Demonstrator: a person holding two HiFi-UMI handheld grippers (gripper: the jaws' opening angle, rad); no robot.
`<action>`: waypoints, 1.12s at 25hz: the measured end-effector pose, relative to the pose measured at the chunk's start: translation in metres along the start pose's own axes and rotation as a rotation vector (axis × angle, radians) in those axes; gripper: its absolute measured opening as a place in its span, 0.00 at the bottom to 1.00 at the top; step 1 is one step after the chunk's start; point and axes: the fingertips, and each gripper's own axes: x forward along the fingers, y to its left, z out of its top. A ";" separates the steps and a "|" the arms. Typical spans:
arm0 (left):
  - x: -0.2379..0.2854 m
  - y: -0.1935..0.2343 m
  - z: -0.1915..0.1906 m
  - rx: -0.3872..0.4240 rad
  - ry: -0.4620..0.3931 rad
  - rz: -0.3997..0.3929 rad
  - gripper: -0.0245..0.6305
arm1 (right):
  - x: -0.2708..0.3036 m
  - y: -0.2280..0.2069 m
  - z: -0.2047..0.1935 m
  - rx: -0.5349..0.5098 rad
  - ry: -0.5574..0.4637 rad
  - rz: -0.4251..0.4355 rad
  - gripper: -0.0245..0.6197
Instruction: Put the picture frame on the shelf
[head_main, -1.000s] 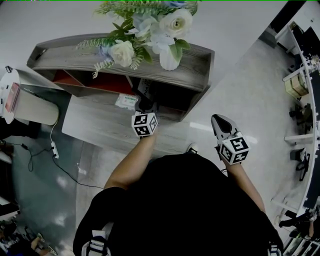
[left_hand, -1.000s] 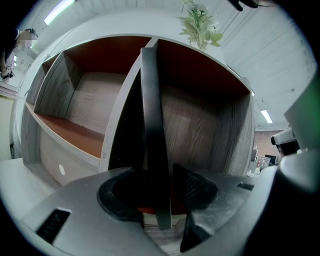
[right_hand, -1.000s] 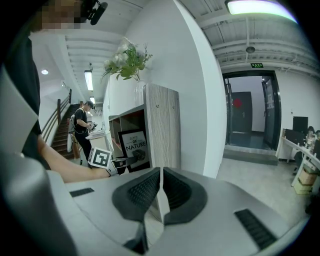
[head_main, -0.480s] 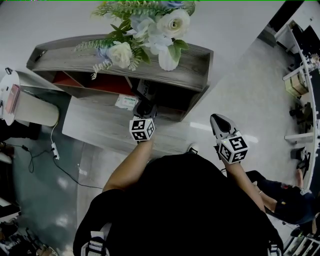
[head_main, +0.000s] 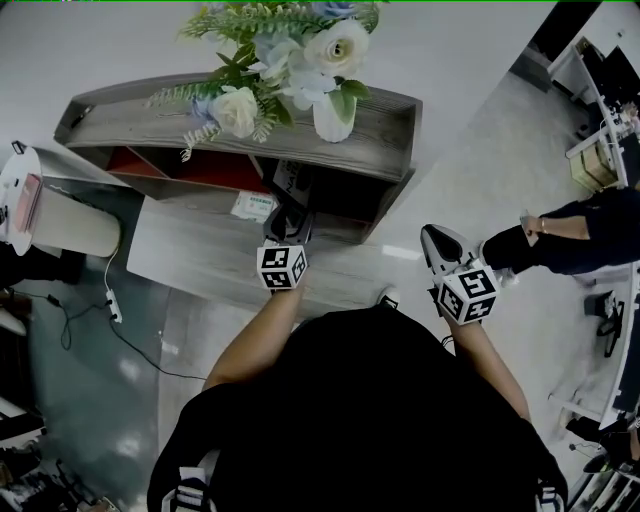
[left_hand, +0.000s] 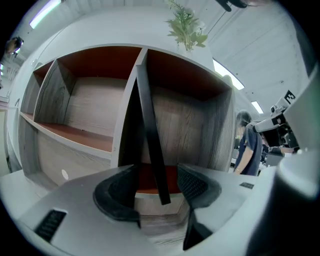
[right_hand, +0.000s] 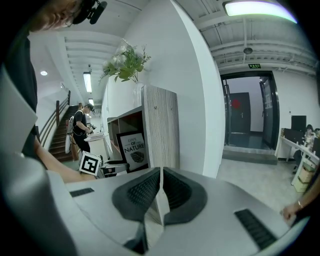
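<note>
The black picture frame (left_hand: 147, 130) stands edge-on in the lower right compartment of the grey wooden shelf (left_hand: 220, 130). The jaws of my left gripper (left_hand: 156, 186) are opening, one on each side of the frame's lower corner, with gaps at both pads. In the head view the left gripper (head_main: 288, 228) reaches into the shelf (head_main: 385, 125) just in front of the frame (head_main: 290, 182). The right gripper view shows the frame's printed front (right_hand: 131, 149). My right gripper (right_hand: 161, 187) is shut and empty, held off the shelf's right end (head_main: 440, 245).
A vase of white flowers (head_main: 330, 110) stands on the shelf top. A person (head_main: 565, 235) stands on the floor at the right. A round white table (head_main: 20, 190) is at the left, and a cable with a power strip (head_main: 112, 300) lies on the floor.
My left gripper has drawn back a little from the shelf and its jaws have come off the frame. A person has walked in at the right. The right gripper barely moved.
</note>
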 end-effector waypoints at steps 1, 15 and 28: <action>-0.003 0.001 0.000 0.001 0.003 0.002 0.37 | -0.001 0.000 0.000 0.001 -0.001 -0.001 0.08; -0.039 0.007 -0.003 0.048 0.029 -0.003 0.37 | 0.001 0.001 0.000 -0.001 -0.003 0.010 0.08; -0.061 -0.007 0.024 0.128 -0.038 -0.066 0.33 | 0.008 0.012 0.004 -0.009 -0.008 0.052 0.08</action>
